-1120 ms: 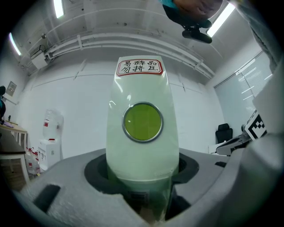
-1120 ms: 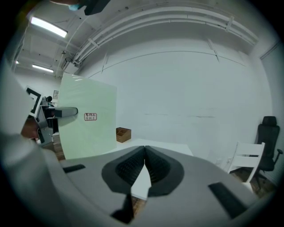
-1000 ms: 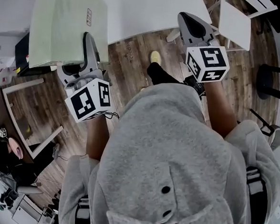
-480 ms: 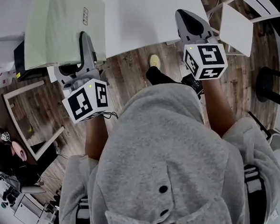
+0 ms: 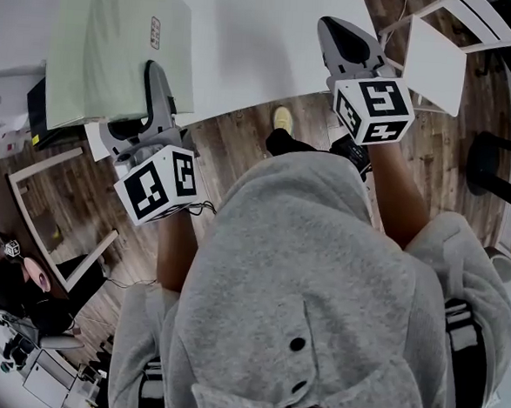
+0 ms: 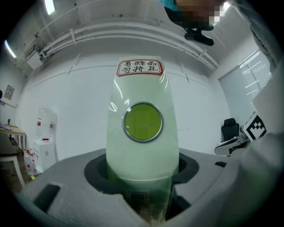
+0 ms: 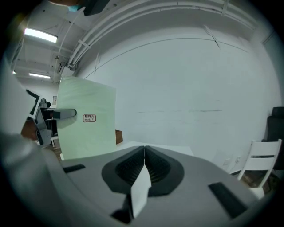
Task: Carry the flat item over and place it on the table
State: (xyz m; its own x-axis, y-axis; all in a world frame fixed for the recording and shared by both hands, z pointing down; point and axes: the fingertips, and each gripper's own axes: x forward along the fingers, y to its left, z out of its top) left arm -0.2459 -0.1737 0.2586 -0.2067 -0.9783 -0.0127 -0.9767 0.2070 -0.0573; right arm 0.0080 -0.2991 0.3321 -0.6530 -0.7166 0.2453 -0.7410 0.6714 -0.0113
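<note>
Jaws of our left gripper point(image 5: 152, 83) are clamping the green panel point(image 5: 110, 40) over the table point(image 5: 268, 25), right gripper point(image 5: 341, 35) closed empty, laying it down remaining

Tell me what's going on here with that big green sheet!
A person holds tongs in each hand. The left tongs are clamped on the edge of a pale green flat panel, holding it over the white table. I can't tell if it touches the table yet. The right tongs are shut and empty, near the table's edge.
</note>
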